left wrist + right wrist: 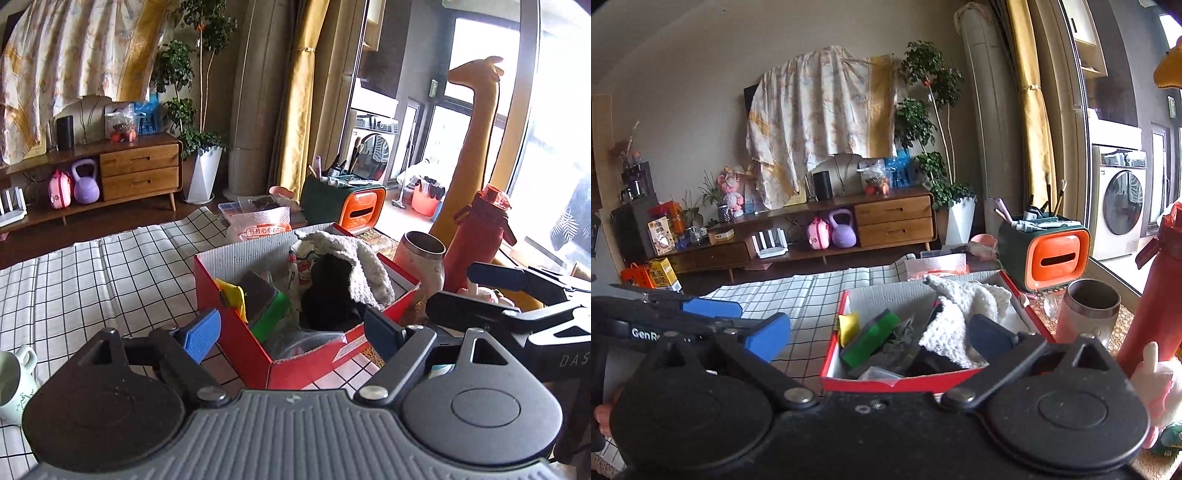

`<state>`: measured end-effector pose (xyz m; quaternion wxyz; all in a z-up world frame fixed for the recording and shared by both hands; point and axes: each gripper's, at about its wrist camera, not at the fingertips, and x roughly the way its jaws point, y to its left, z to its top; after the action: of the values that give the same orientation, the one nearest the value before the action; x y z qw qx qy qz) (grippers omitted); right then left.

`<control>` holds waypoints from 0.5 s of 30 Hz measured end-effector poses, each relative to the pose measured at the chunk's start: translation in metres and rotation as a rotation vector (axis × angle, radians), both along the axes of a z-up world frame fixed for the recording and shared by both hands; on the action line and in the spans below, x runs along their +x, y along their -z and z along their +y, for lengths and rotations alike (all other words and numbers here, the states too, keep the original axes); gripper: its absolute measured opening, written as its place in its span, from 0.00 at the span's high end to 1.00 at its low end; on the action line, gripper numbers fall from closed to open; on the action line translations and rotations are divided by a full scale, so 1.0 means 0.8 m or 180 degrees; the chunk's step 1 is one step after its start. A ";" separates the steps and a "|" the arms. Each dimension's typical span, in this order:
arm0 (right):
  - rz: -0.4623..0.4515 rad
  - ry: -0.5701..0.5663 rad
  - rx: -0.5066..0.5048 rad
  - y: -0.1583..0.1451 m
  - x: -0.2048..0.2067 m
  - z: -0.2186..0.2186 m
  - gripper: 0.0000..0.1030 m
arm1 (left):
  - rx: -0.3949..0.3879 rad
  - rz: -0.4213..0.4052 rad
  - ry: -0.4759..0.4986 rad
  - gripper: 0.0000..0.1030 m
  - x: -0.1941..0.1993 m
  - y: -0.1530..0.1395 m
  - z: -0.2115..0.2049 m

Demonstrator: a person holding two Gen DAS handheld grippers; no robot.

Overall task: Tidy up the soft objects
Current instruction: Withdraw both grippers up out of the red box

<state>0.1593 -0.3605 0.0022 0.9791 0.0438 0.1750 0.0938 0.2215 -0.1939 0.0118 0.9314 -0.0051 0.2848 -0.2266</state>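
Nearest, the left gripper [291, 332] and the right gripper [882, 338] both hang released, jaws wide, nothing between the pads, each aimed at the red cardboard box [236, 328] on the checked cloth of the surface [92, 280]. Inside the box a green-backed scouring sponge [267, 302] and a yellow cloth [233, 297] lie at the left end. Further in, a white knitted cloth [364, 266] drapes over a dark bundle, its long axis slanting from the far wall toward the right rim. It looks light, limp and unbreakable; a pinch on a raised fold should do
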 end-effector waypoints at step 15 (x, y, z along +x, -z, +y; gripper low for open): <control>-0.0081 0.0051 0.0155 0.009 -0.048 0.019 0.00 | -0.0130 -0.0078 -0.0095 0.01 -0.056 0.003 0.025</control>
<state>0.1213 -0.3452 -0.0046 0.9806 0.0678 0.1598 0.0908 0.1765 -0.1739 0.0094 0.9378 -0.0255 0.2687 -0.2185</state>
